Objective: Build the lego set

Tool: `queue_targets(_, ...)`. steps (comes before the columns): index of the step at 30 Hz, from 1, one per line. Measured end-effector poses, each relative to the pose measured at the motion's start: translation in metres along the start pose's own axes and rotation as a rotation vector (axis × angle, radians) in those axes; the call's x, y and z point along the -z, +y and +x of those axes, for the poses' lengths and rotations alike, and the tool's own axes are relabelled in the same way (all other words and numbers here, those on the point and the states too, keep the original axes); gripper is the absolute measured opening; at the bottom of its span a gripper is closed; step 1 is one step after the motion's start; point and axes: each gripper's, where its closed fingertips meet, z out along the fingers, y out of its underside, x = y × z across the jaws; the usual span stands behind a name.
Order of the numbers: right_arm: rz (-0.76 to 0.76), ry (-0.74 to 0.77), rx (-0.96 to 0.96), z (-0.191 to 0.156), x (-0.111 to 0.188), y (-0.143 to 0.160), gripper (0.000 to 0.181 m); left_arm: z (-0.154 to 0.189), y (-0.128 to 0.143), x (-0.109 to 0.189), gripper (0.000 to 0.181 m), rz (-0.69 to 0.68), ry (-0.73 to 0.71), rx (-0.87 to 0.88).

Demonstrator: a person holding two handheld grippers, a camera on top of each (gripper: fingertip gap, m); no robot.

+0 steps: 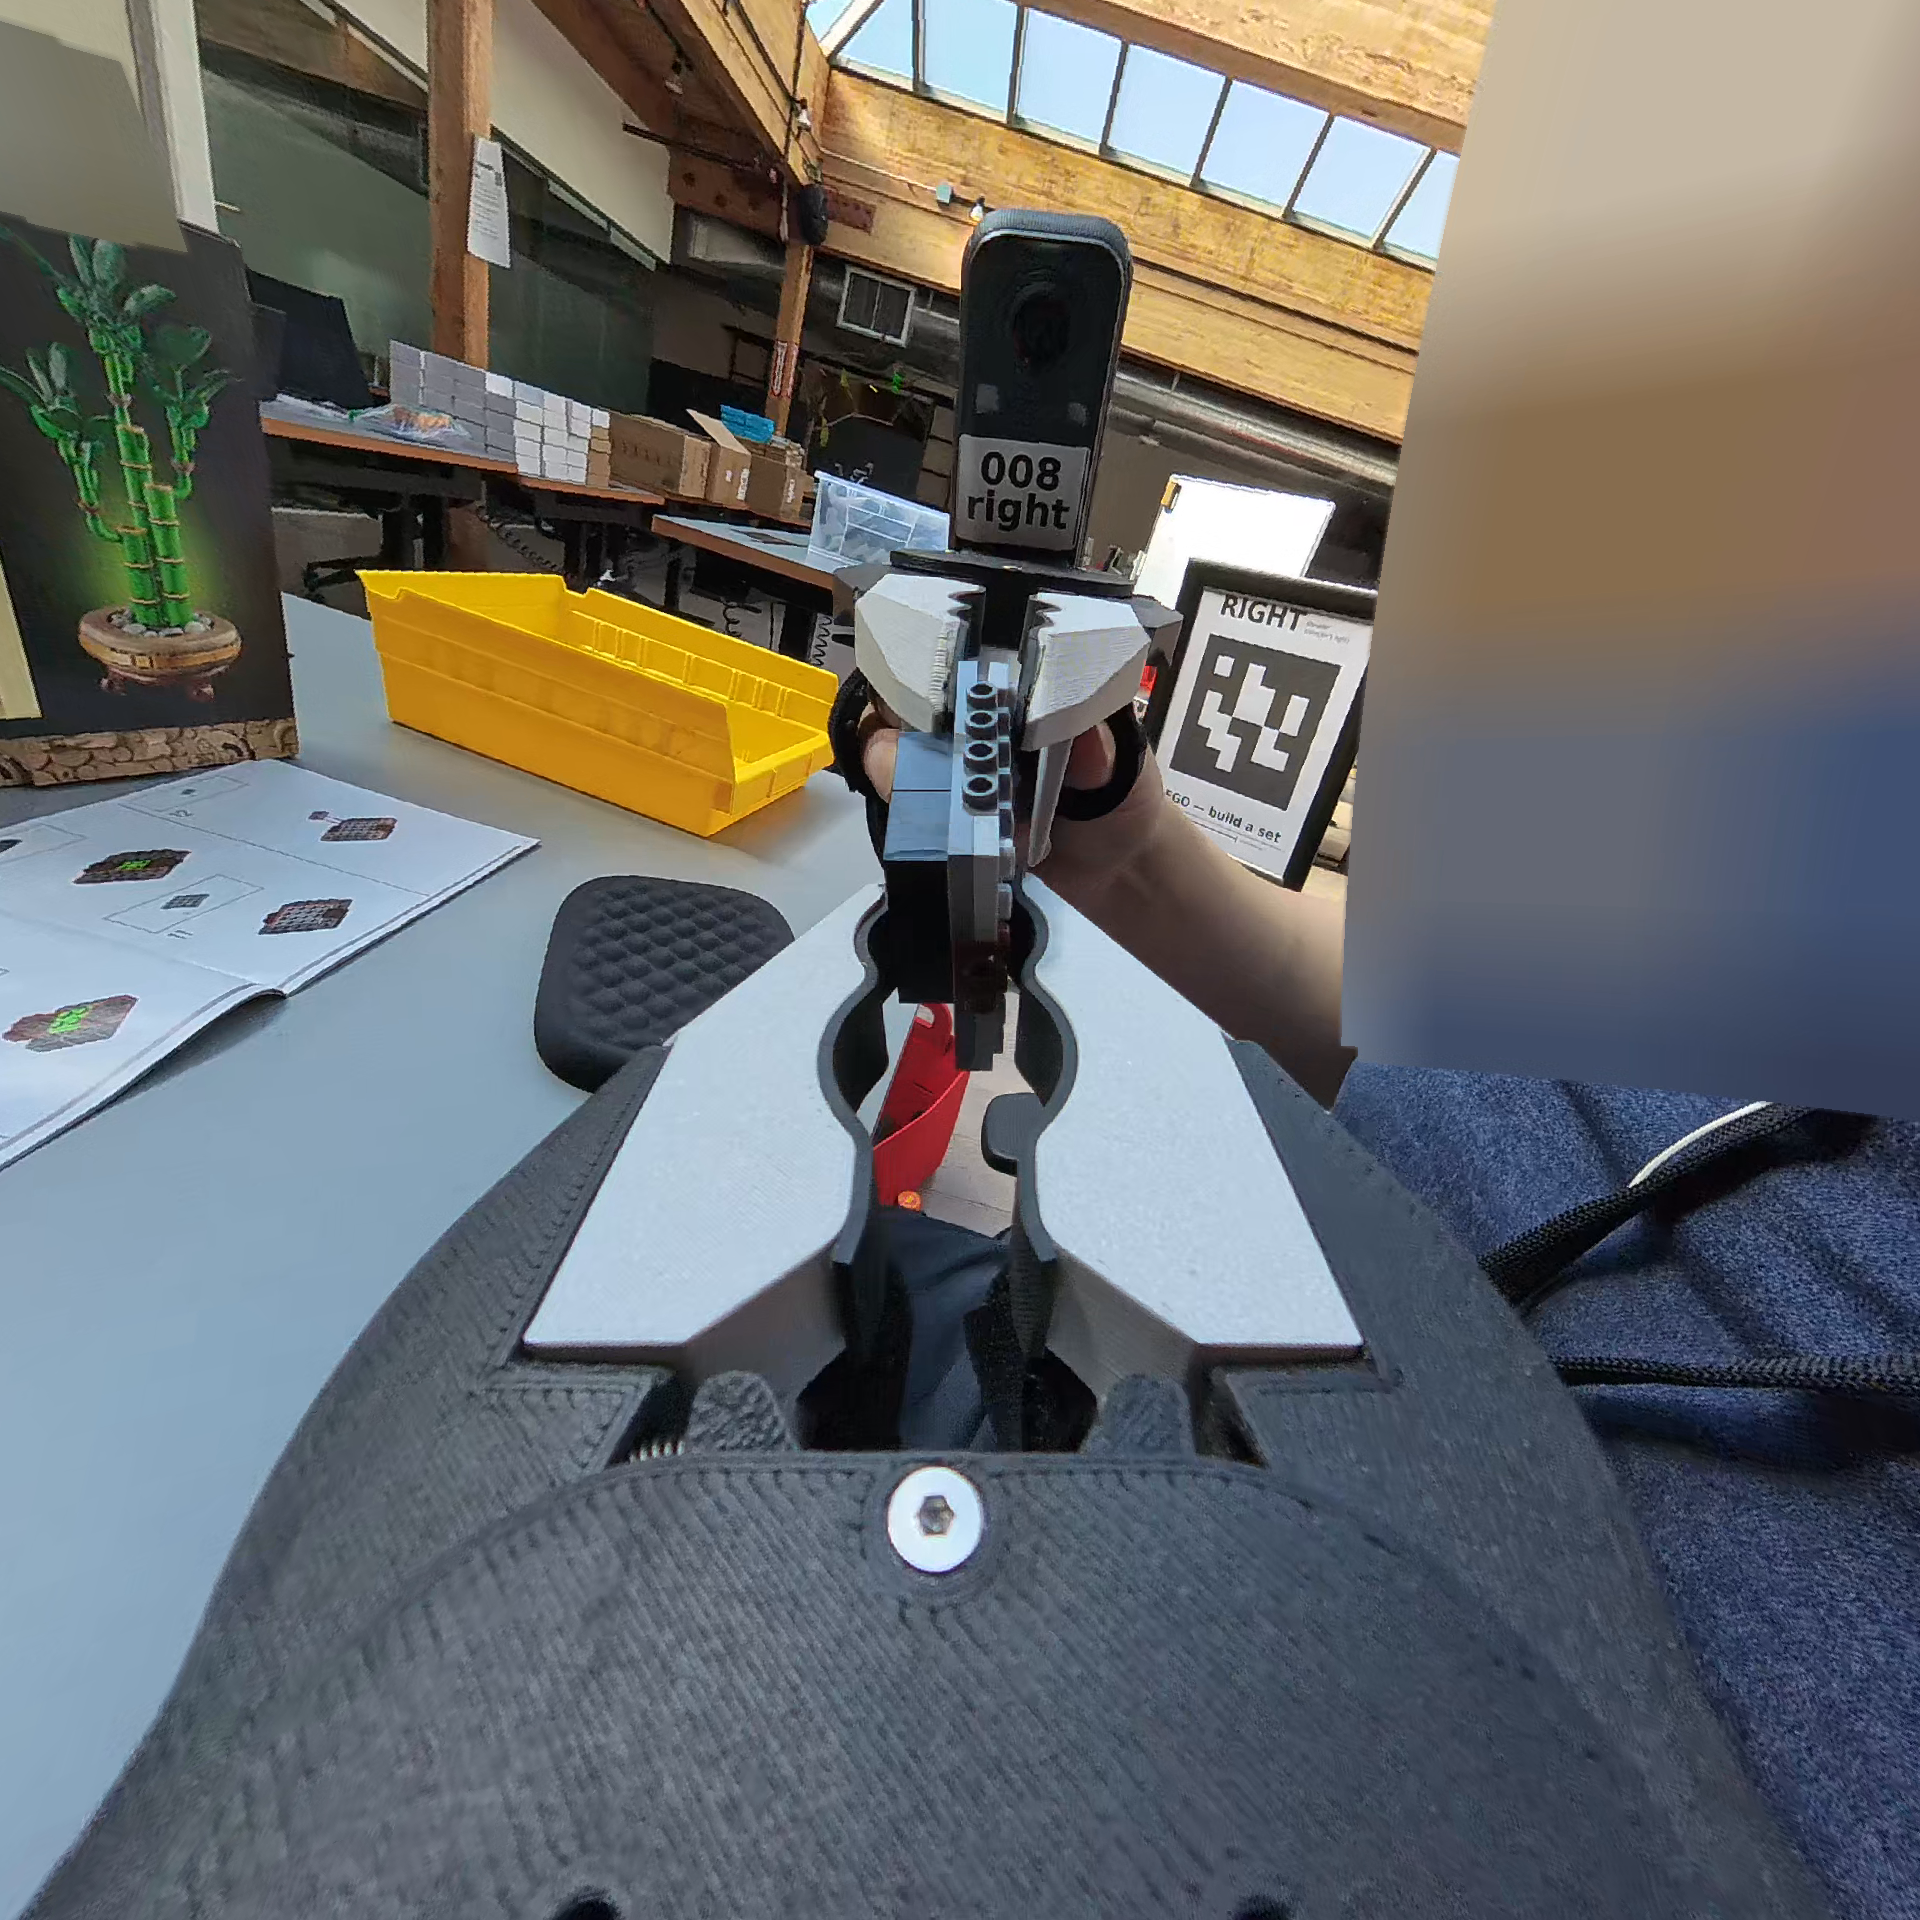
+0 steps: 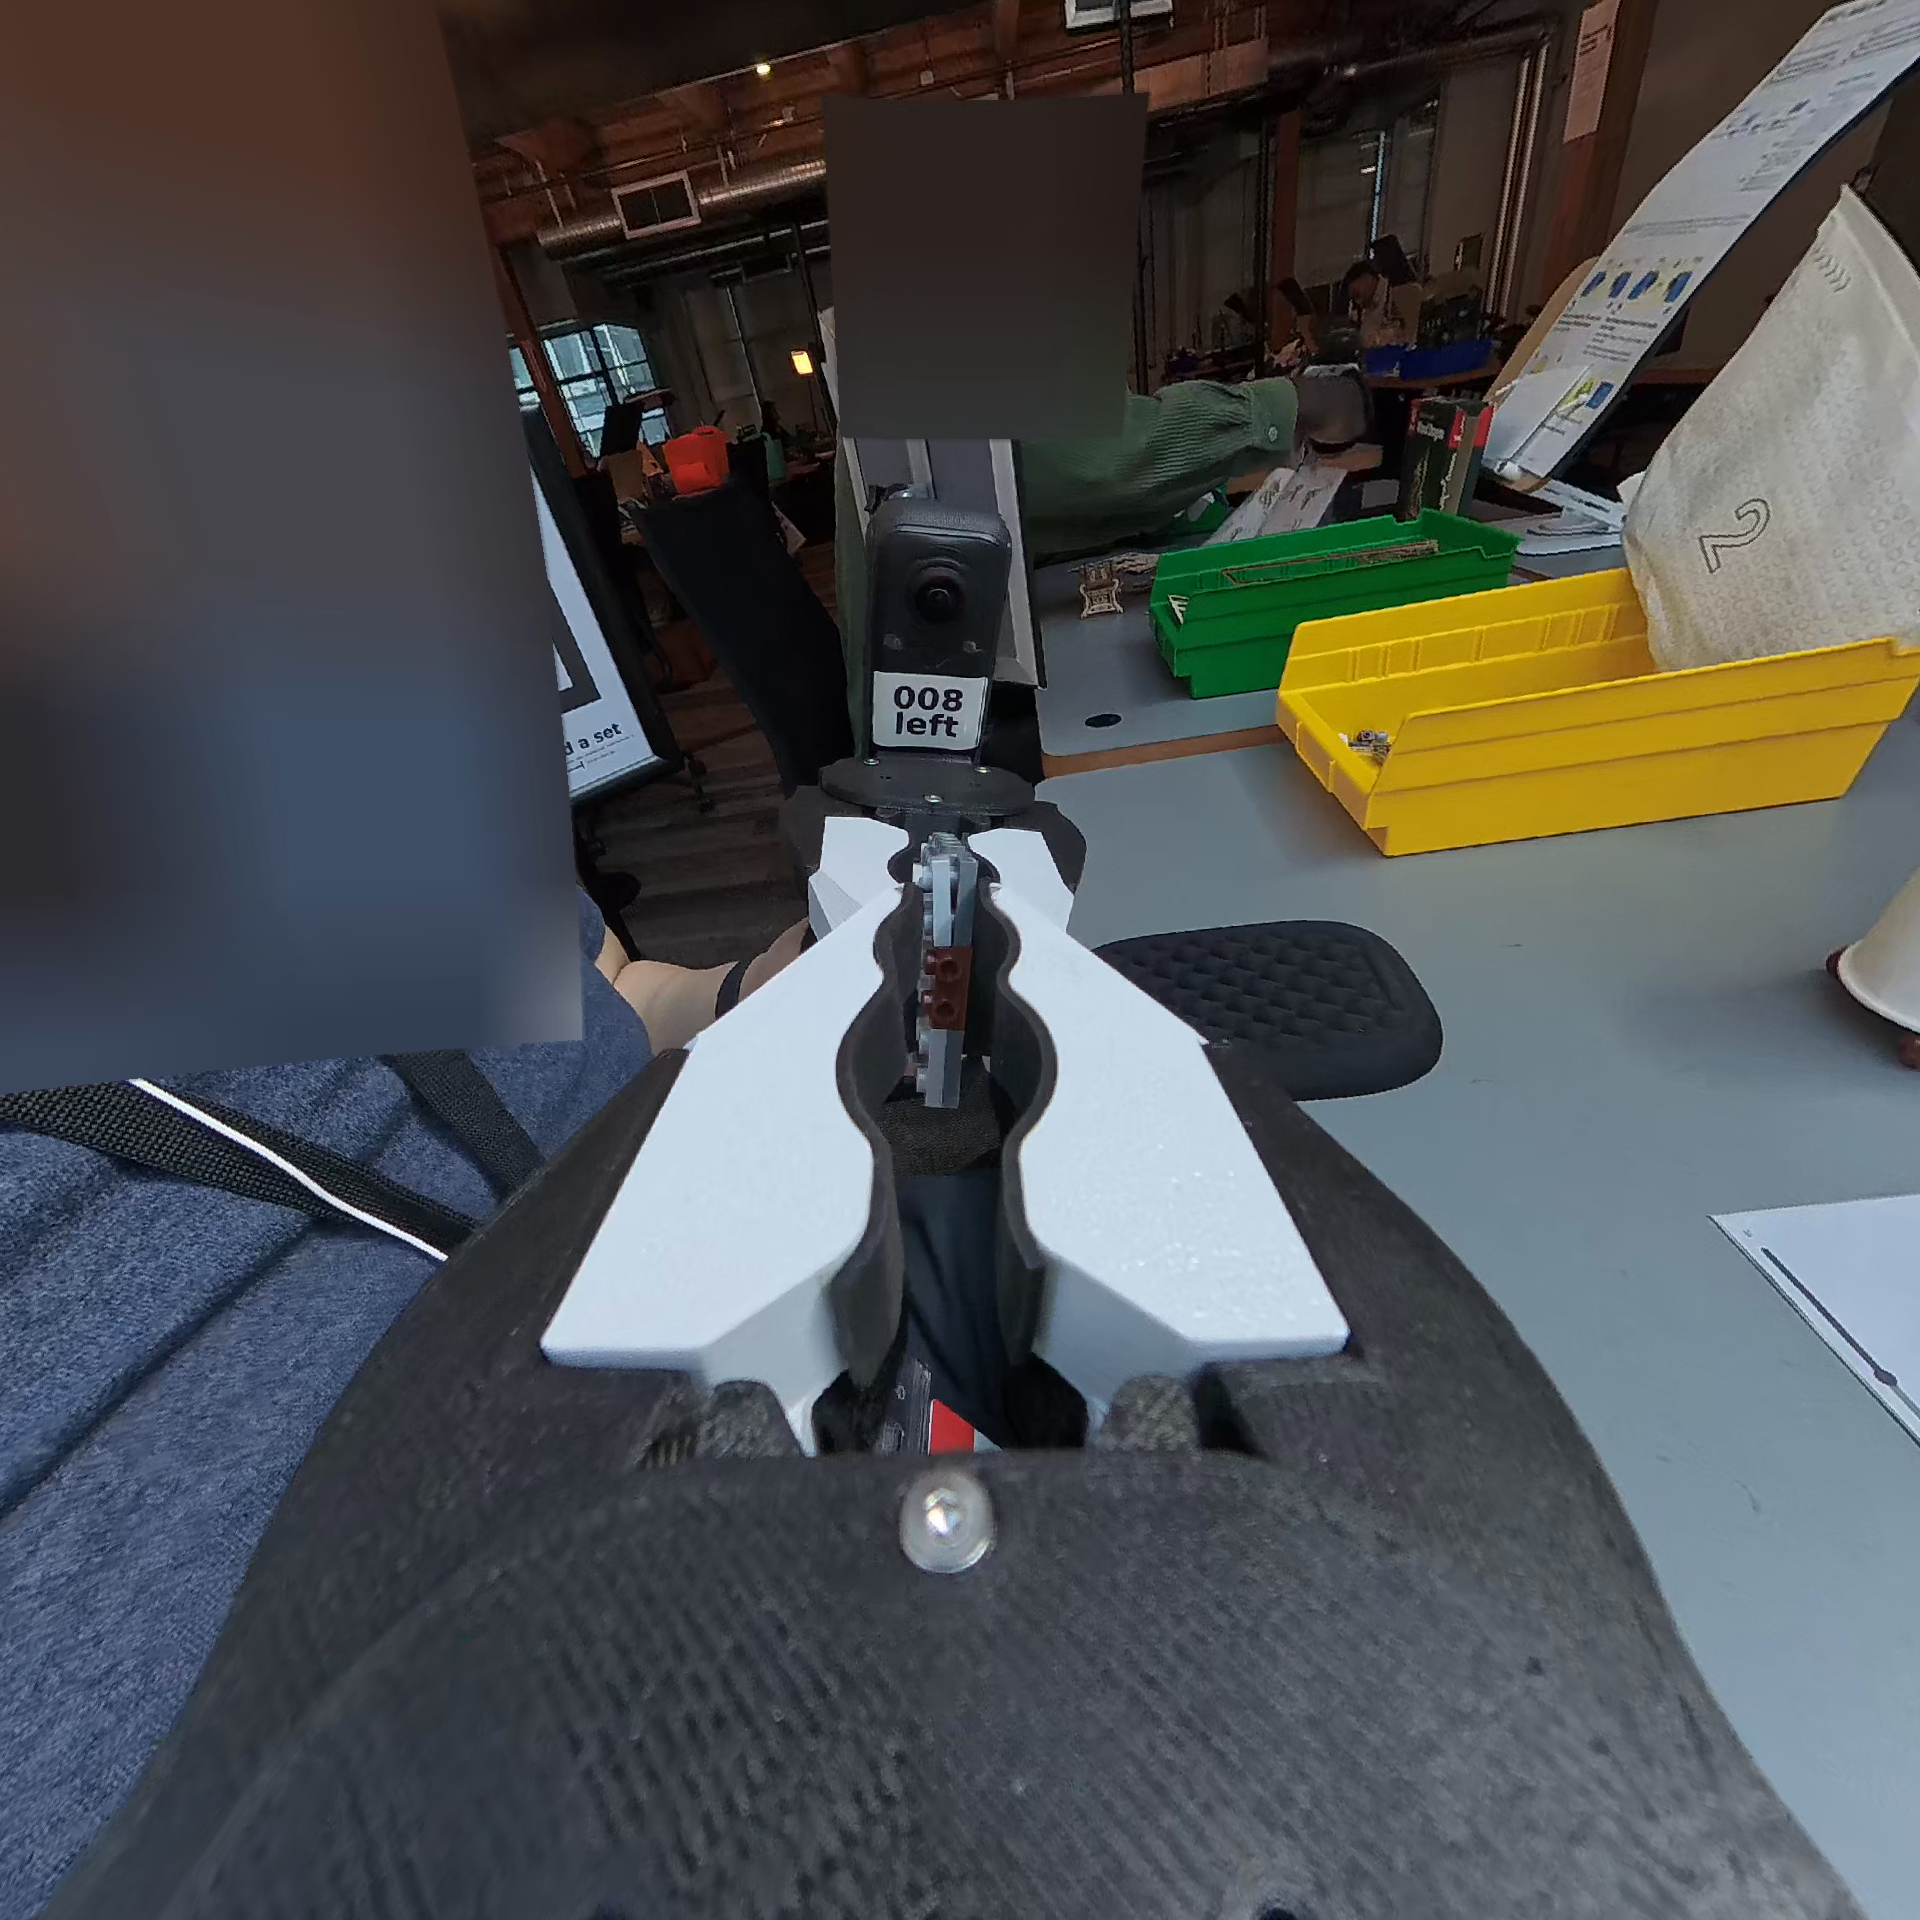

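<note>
Closest up in the left wrist view is the left gripper (image 1: 940, 935), jaws closed on the near end of the lego build (image 1: 951, 831), a flat grey and black slab held on edge in mid-air above the table (image 1: 312, 1195). Far end of the build is pinched by the right gripper (image 1: 992, 665), with the yellow bin (image 1: 592, 686) off to the build's left and the booklet (image 1: 208, 914) lower left of it. Right wrist view: right gripper (image 2: 940, 935) is clamped on the same build (image 2: 945, 966), small brown piece facing up, left gripper (image 2: 940, 862) gripping the far end, bin (image 2: 1558, 727) to the build's right. Risk as I see it: both grippers squeezing one thin slab, so any twist or uneven push could pop plates apart and drop them.
</note>
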Motion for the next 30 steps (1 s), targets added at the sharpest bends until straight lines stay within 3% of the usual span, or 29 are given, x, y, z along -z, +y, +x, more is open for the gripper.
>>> queue_targets(8,0.030,-0.003,-0.051,-0.004,0.000,-0.006,0.011,0.002,-0.004,0.000,0.018,-0.005,-0.039,-0.067)
queue_targets(30,0.078,-0.033,0.026,-0.014,0.004,-0.004,0.006,0.009,0.003,-0.005,0.018,-0.058,-0.056,-0.146)
